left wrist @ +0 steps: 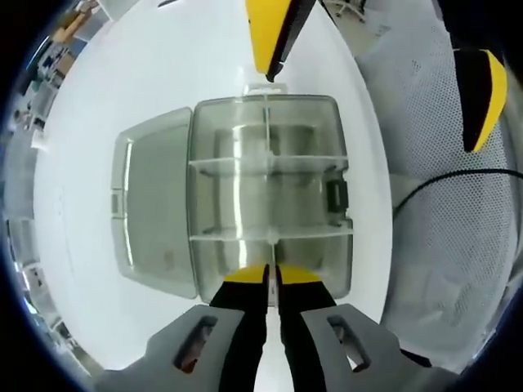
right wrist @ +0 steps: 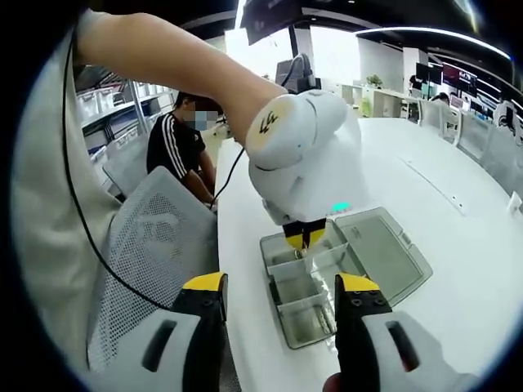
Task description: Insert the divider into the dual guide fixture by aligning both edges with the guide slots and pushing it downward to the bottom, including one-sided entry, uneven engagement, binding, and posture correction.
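In the left gripper view I look down into a clear plastic box on the white table, its lid folded open to the left. A thin clear divider stands on edge along the box's middle, crossing two clear cross walls. My left gripper is shut on the divider's near edge. The right gripper hangs open beyond the box, one yellow tip near the far wall. In the right gripper view, my right gripper is open and holds nothing, just short of the box. The left gripper points down into it.
A grey mesh chair stands against the table's edge beside the box, with a black cable running over it. A person in a black top sits behind the chair. The white table stretches away past the lid.
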Available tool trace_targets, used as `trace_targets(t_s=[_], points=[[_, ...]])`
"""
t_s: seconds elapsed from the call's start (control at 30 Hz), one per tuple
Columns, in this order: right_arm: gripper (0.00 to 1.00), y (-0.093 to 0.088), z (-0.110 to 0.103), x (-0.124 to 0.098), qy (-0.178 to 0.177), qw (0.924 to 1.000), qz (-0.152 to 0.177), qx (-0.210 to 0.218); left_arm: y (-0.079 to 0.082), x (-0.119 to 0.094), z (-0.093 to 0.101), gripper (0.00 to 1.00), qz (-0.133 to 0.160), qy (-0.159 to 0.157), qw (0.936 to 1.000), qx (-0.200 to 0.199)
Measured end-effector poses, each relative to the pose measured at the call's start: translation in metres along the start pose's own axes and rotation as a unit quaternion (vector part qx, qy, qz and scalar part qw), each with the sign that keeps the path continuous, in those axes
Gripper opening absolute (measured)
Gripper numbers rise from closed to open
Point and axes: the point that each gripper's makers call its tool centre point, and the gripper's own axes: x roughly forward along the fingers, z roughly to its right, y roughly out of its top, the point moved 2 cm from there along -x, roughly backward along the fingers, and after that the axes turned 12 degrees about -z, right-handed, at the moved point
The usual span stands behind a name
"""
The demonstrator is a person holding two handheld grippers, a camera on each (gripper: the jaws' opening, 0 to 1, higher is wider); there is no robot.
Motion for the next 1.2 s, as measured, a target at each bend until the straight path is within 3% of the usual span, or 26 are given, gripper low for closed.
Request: trace_targets(t_s=[0.6, 0.93, 1.2], points=[[0.50, 0.003, -0.001, 0.001, 0.001, 1.0000, -0.001, -0.003, 0.003, -0.017, -0.006, 0.10, 0.027, 0.001, 0.9996, -0.010], [0.50, 0.002, -0.002, 0.001, 0.000, 1.0000, -0.005, -0.006, 0.000, -0.035, -0.013, 0.12, 0.074, 0.011, 0.9957, -0.054], [0.50, 0.000, -0.003, 0.001, 0.000, 0.9999, -0.008, -0.008, -0.006, -0.051, -0.013, 0.13, 0.136, 0.014, 0.9844, -0.110]])
